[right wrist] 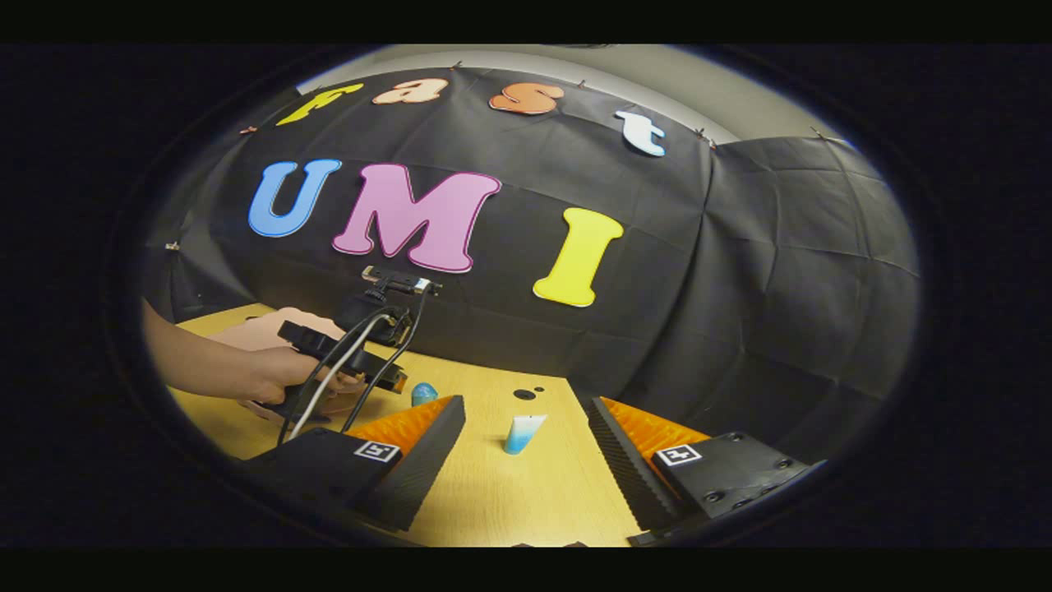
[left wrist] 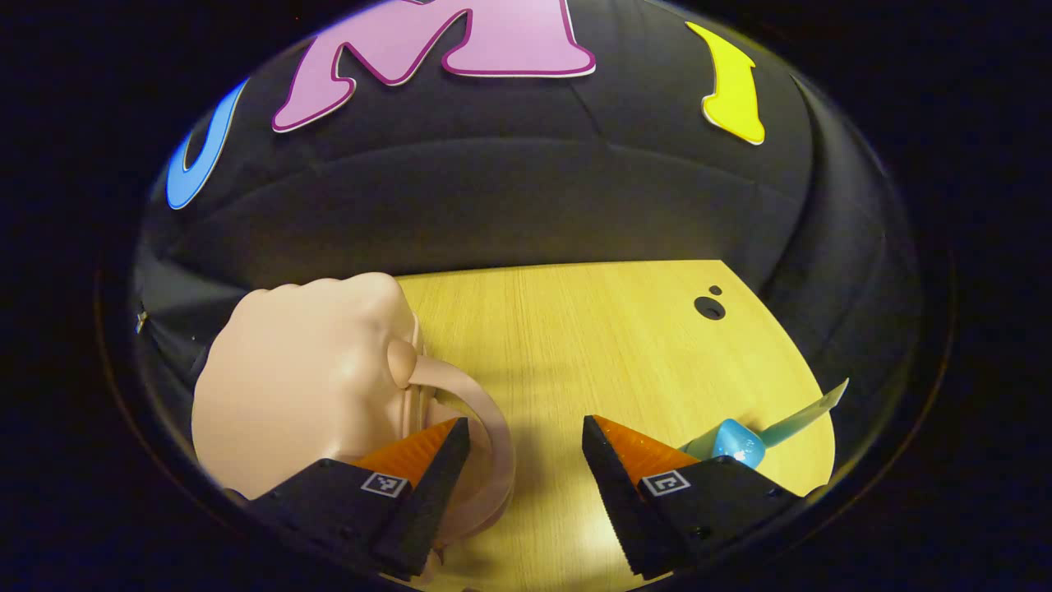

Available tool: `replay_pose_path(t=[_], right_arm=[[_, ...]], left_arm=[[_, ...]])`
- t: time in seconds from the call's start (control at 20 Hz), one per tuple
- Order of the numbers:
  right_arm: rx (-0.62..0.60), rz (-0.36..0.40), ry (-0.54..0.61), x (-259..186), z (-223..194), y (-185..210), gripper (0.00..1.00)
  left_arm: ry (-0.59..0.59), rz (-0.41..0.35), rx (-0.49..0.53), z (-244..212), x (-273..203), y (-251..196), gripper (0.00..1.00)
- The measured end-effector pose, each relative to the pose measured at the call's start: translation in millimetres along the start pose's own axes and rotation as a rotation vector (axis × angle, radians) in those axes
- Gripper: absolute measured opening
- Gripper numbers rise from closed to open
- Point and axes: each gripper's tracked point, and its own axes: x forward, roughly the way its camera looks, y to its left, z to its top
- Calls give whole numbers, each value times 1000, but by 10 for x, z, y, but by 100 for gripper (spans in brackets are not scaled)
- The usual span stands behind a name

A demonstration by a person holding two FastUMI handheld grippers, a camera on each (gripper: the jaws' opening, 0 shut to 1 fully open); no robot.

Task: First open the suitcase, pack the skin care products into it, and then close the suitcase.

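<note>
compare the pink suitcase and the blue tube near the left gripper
The suitcase is pale pink and rounded; the tube is blue, tapering to a flat end. The suitcase is far bulkier than the slim tube. The suitcase sits by one finger of the left gripper, and the tube lies on its side behind the other finger. Both rest on the wooden table.

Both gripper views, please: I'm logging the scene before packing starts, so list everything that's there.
suitcase: one, pale pink, closed, on the table's left part, handle toward the left gripper.
tube: one, white fading to blue, standing upright mid-table ahead of the right gripper.
blue tube: one, lying on the table behind the left gripper's finger.
table: one, light wood, with dark round holes.
left gripper: open, beside the suitcase handle.
right gripper: open, above the table.
hand: one, holding the left gripper.
</note>
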Motion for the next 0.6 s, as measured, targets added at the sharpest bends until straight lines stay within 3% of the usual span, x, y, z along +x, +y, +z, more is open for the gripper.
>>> replay_pose_path(t=[0.3,0.4,0.5,0.6], right_arm=[[5,-20,-10,47,6,-77,96],[-20,-33,-27,32,43,-119,96],[-15,-34,-37,21,61,-144,96],[-1,-18,-23,8,24,-89,96]], left_arm=[[44,14,-68,-124,114,55,49],[37,8,-93,-51,23,73,21],[79,-1,-115,-43,-67,70,16],[76,-66,-151,82,-181,28,15]])
